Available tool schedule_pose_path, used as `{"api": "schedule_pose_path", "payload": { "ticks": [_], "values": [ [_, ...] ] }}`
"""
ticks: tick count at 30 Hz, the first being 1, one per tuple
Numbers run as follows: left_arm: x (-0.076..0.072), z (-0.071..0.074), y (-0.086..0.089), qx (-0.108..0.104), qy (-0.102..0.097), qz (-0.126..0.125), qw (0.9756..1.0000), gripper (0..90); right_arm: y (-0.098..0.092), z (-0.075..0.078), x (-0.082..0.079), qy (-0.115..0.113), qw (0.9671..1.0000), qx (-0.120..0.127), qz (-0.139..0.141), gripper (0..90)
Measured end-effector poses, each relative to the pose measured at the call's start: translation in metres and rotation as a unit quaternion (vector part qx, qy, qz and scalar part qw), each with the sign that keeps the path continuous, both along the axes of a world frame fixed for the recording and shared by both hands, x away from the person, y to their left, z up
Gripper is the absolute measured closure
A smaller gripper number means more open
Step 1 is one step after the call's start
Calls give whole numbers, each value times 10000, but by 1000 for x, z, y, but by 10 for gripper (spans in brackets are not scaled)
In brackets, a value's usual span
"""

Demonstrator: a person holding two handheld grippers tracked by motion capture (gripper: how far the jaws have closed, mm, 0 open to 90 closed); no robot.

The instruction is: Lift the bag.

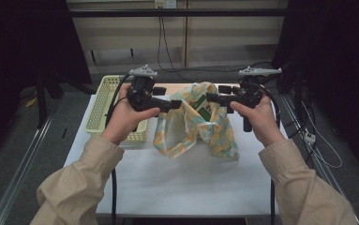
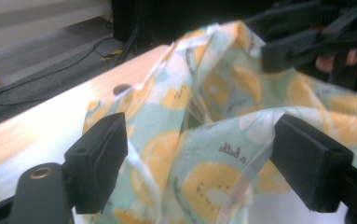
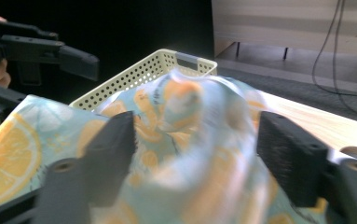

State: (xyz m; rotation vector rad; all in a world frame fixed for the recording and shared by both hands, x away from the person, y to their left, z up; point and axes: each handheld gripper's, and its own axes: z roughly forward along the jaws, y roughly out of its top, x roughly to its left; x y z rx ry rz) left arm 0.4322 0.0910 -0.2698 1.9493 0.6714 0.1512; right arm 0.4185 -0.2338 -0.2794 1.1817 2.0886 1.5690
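- Cloth (image 1: 200, 123), printed with orange slices on pale green, hangs above the middle of the white table (image 1: 168, 183), bunched between my two grippers, its lower folds reaching down toward the tabletop.
- My left gripper (image 1: 173, 106) has its jaws wide; in the left gripper view the cloth (image 2: 199, 154) lies loose between the pads, which do not press on it.
- My right gripper (image 1: 210, 98) also stands wide, the cloth (image 3: 185, 140) bulging up between its jaws.
- Step, as I judge it: letting go of or re-gripping the cloth partway through spreading or folding it. Next I need to pick a clean edge or corner on each side and close on it.
- Basket (image 1: 106, 105), cream and perforated, sits at the table's left, behind my left hand (image 1: 125, 117).
- Hard to tell: what keeps the cloth up, since folds hide the tips in the high view. The right gripper view is blurred, and a dark green patch in the cloth is unclear.
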Motion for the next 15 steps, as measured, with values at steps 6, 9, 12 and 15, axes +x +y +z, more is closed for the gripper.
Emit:
{"api": "schedule_pose_path", "payload": {
  "ticks": [6,9,12,15],
  "values": [
    [-28,-27,33,-26,62,-23,10000,88,-20,-3,-31,-93,9999,-69,-20,219],
    [-39,-42,50,73,72,-127,9999,58,-31,-14,-43,-86,10000,-35,-7,220],
    [-51,-58,63,75,124,-162,9998,46,-37,-29,-54,-72,9998,-198,-18,219],
    [-61,-75,73,88,176,-177,9997,44,-40,-45,-64,-49,9997,-219,58,218]
  ]
}}
